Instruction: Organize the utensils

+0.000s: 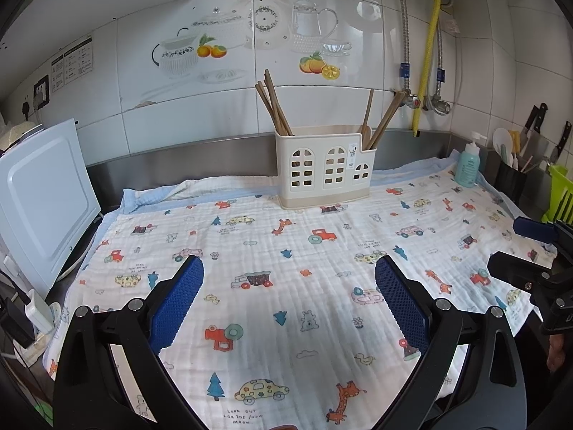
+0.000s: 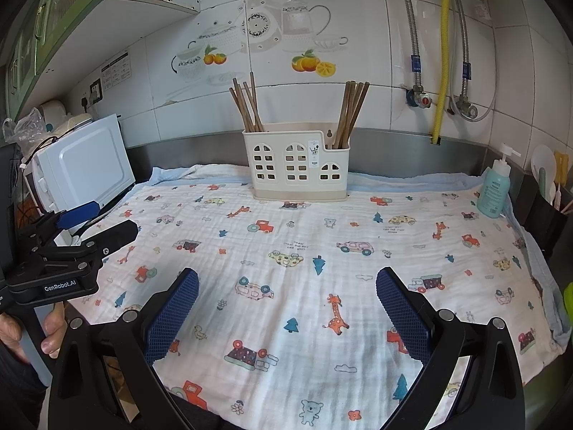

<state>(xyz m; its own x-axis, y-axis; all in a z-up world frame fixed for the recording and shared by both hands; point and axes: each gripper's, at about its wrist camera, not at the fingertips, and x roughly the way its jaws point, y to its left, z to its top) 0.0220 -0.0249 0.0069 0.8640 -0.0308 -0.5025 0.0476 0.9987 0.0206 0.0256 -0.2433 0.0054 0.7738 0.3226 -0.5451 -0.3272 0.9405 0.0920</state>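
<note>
Both grippers are hanging low over the printed cloth (image 1: 286, 236), well apart from the cream utensil holder (image 1: 324, 168) that is standing at the back of the counter, close to the steel backsplash. The left gripper (image 1: 289, 301) is showing its jaws spread wide with nothing between them, and the right gripper (image 2: 287, 304) is doing the same, so no utensil is being held now. The wooden chopsticks (image 2: 247, 107) are already sitting in the holder in two bundles, one leaning in the left compartment and the other (image 2: 349, 114) leaning in the right one; in the left wrist view a wooden spoon (image 1: 365, 130) seems to be standing with the right bundle, but this is hard to tell. I am judging that the cloth carries no loose utensil, so the task looks nearly done or waiting for regrouping. The risk is coming from the holder itself: it looks light and tall, and a gripper pulling one leaning stick sideways could tip it or drag out its neighbours. The soap bottle (image 2: 496, 190) on the right is also standing where a wide swing could knock it.
</note>
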